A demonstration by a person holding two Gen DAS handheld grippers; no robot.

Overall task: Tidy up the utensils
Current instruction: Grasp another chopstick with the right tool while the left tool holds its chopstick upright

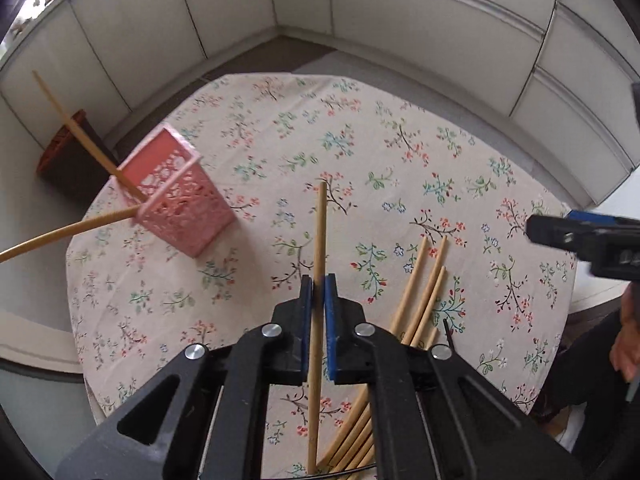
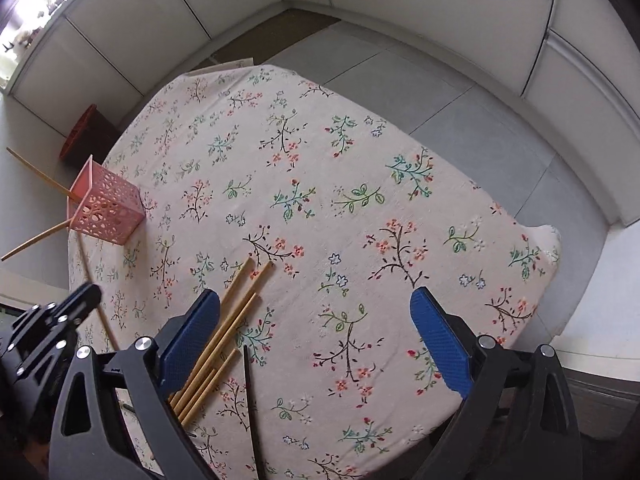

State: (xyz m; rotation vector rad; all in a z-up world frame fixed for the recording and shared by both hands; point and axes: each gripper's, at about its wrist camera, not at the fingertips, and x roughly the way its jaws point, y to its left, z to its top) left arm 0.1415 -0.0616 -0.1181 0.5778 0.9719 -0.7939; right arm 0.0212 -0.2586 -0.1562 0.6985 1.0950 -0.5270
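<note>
On the flower-printed cloth-covered table [image 2: 360, 152], nearest item: the left gripper [image 1: 319, 288], black frame with blue pads, pointed steeply downward, jaws clamped on one long pale wooden chopstick [image 1: 320, 232]. The stick runs up between the pads, its far tip clear of the cloth.

Just to its right: a loose bundle of pale wooden chopsticks [image 2: 228, 320] lying flat, fanned slightly at the far ends, with one thin black chopstick [image 2: 250, 392] alongside.

Above that bundle: the right gripper [image 2: 316, 320], same build, angled steeply down, blue pads spread wide with nothing between them; its left finger [image 2: 192, 328] overlaps the wooden sticks in view, contact not discernible.

Further off, at the table's far left corner: a pink perforated plastic square holder [image 1: 180, 204], upright, with two wooden chopsticks [image 1: 68, 112] leaning out of it.

Beyond, on the floor: a dark brown bin [image 1: 68, 156] against white wall panels.
</note>
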